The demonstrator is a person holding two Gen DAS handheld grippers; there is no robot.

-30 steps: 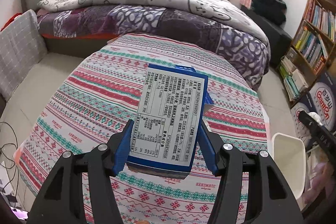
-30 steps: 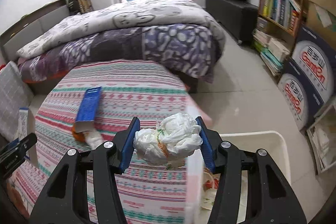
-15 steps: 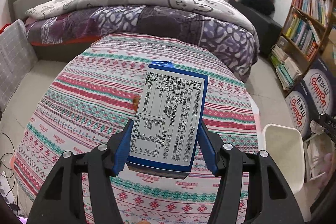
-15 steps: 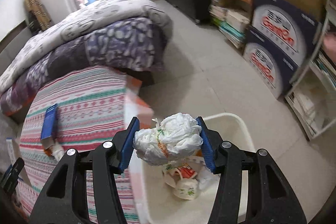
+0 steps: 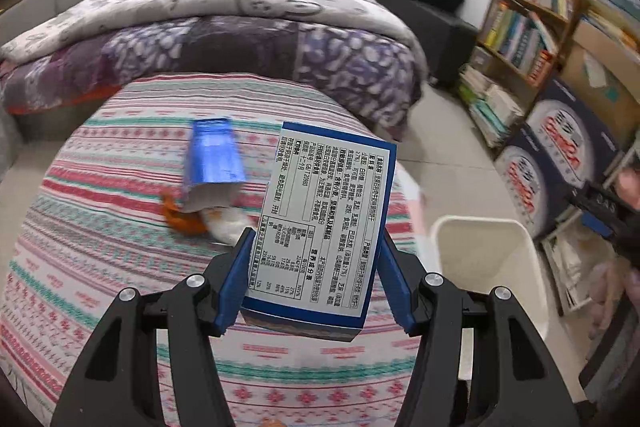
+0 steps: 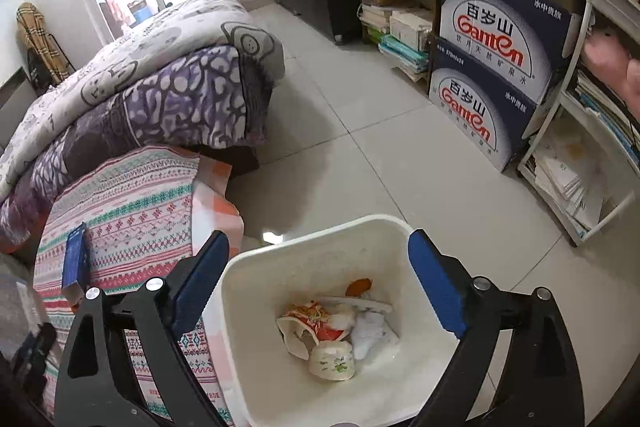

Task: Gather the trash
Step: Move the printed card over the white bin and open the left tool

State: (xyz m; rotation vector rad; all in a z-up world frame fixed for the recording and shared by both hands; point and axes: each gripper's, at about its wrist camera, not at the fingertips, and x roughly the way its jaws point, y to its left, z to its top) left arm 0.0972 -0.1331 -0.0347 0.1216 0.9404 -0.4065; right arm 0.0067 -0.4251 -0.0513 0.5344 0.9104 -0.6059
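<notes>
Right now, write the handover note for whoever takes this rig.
Left gripper: shut on the blue box, over the table, short of the bin.
Right gripper: jaws have just been opening, nothing between them, above the bin.
Done: white wad lies in the bin with cups and wrappers.
Left: drop the box; fetch the blue carton and orange scrap on the tablecloth.

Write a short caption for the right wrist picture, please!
Open right gripper above the white bin, its jaws just opened, a white wad among cups below.
</notes>
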